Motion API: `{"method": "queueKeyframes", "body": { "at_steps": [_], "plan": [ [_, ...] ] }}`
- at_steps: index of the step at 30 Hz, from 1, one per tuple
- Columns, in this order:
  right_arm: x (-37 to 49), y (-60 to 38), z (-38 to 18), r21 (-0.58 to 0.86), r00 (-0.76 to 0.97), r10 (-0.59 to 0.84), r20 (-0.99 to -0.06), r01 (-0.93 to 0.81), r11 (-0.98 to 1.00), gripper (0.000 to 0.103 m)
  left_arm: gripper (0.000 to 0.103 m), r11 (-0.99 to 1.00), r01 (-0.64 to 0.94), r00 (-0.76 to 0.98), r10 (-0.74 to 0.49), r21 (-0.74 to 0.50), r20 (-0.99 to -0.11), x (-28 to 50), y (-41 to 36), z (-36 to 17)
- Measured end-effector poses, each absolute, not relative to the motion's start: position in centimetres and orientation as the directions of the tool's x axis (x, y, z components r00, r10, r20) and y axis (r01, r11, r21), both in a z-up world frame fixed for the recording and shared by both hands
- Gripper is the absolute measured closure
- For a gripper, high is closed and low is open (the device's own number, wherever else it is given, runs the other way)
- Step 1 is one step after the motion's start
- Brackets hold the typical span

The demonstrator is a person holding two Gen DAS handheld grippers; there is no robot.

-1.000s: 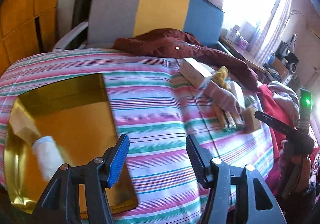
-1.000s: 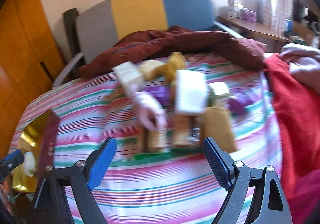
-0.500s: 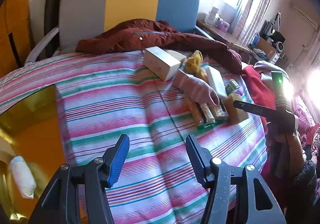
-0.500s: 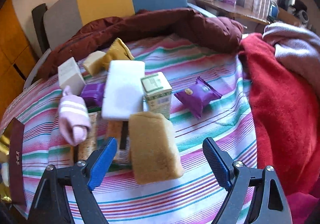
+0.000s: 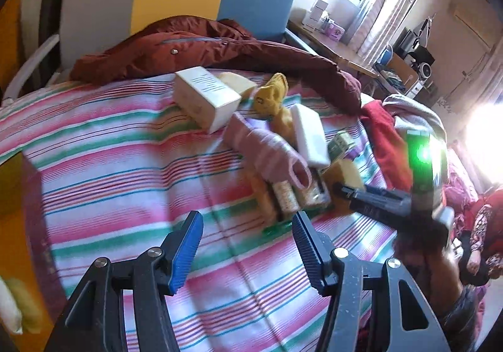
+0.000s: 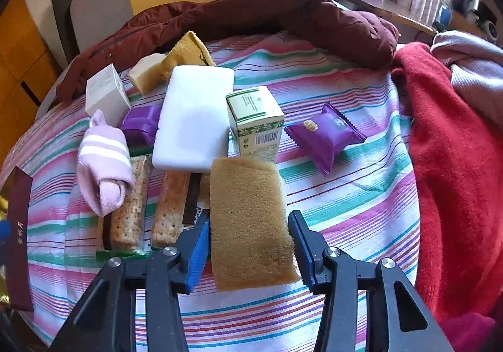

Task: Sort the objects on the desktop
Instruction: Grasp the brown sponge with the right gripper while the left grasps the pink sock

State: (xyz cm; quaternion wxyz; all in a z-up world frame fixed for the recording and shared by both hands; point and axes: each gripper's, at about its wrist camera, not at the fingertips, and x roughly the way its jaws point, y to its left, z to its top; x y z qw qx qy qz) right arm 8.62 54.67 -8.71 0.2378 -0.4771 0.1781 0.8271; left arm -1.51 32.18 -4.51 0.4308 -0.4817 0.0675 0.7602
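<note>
Striped bedding (image 6: 345,210) in pink, green and white is your work surface, with a maroon jacket (image 6: 267,18) bunched along its far edge and a red blanket (image 6: 456,163) to the right.

Half a second ago your right gripper (image 6: 248,235) stood wide, with the brown sponge (image 6: 248,220) lying loose between its fingers. Now its jaws are closing on that sponge: the blue pad on the left looks to be against its edge, though on the right side a sliver of gap may remain, so you probably do not have a firm pinch yet. That makes the sponge your current pick. It lies flat at the near end of the clutter, just in front of the green-and-white carton (image 6: 254,122) and the white block (image 6: 195,119), with the cracker packs (image 6: 147,210) beside it.

Your left gripper (image 5: 245,245) has swung away from the gold tray toward the pile. It hangs over bare bedding, jaws parted and holding nothing, short of the pink sock (image 5: 270,153).
</note>
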Motion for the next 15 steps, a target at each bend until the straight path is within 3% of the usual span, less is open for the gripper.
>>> {"method": "queueKeyframes", "body": {
  "at_steps": [6,15],
  "plan": [
    [8.5,54.0,-8.3,0.052,-0.44,0.227,-0.869,-0.537,-0.842,0.056,0.037,-0.622,-0.673,-0.09,0.606,-0.401,-0.79,-3.8,36.3,-5.5],
    [8.6,53.9,-7.6,0.08,-0.474,0.208,-0.855,-0.518,-0.851,0.056,0.035,-0.696,-0.569,-0.06,0.566,-0.438,-0.822,-7.5,40.3,-8.2]
  ]
}}
